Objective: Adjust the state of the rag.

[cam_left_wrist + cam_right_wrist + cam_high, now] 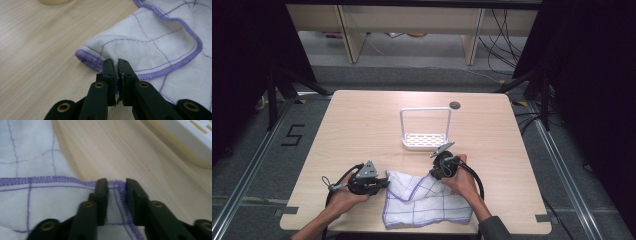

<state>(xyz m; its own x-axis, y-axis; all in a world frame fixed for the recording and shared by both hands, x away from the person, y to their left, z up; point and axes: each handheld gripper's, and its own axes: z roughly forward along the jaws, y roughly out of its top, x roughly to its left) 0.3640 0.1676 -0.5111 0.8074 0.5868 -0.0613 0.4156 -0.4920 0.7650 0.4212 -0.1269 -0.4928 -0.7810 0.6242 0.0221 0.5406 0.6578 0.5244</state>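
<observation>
From the high view I have a white cloth with thin purple grid lines and a purple stitched hem (426, 199) lying rumpled at the near edge of the light wooden desk (357, 125), between the two hands. My left gripper (384, 183) sits low at the cloth's left side, held by the left hand (343, 196), and in the left gripper view its black fingers (109, 72) are pressed together with a raised fold of the cloth pinched between them, just behind the hemmed edge. My right gripper (435, 172) is at the cloth's upper right corner, gripped by the right hand (460, 180), with its cable looping back along the forearm. In the right gripper view its fingers (102, 195) stand a little apart, straddling the hemmed corner of the cloth, which lies flat on the desk between them (whether the pads actually touch the fabric I cannot tell). Beyond the cloth, toward the middle of the desk, stands a small white plastic rack with a slotted base and a tall loop handle (426, 127), apart from the cloth; its edge shows at the upper right of the right gripper view. A dark round cable hole (455, 105) sits near the desk's far edge.
</observation>
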